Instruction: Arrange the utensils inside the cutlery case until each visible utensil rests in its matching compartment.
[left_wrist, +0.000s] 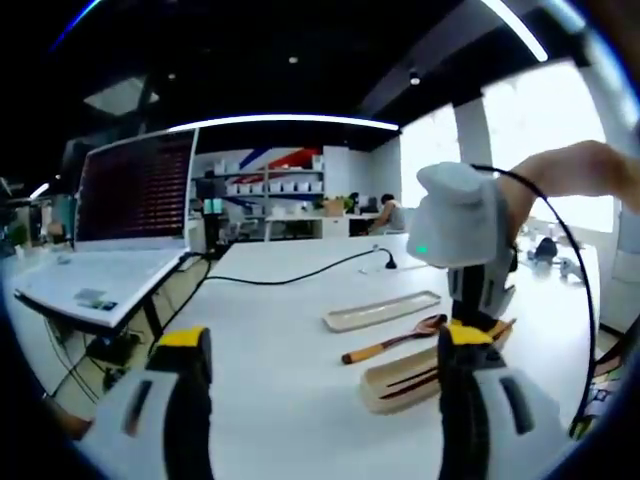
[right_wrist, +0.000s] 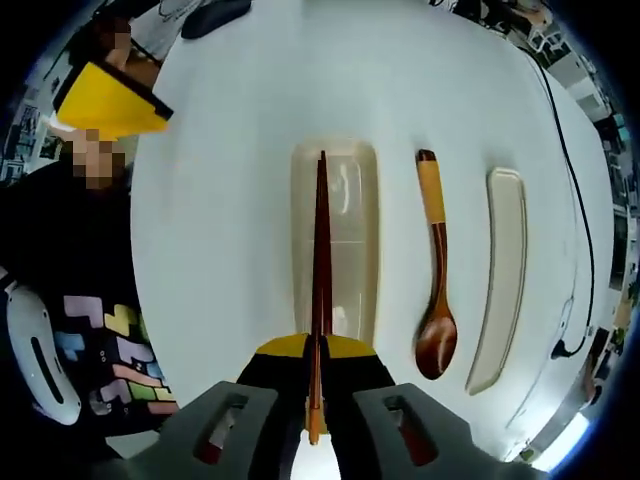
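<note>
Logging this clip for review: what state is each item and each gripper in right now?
Cutlery case: open, lid off.
Lid: lying on the table, right of the spoon.
Chopsticks: held over the case, lengthwise.
Spoon: on the table between case and lid, not in the case.
Right gripper: shut on the chopsticks.
Left gripper: open, holding nothing.
Laptop: open.

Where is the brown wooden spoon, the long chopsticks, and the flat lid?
Brown wooden spoon with a yellow handle (right_wrist: 437, 290), right gripper view, on its neck.
Dark red chopsticks (right_wrist: 321, 250), right gripper view, on the shaft above the beige case.
Flat beige case lid (right_wrist: 505, 270), right gripper view, on its middle.
</note>
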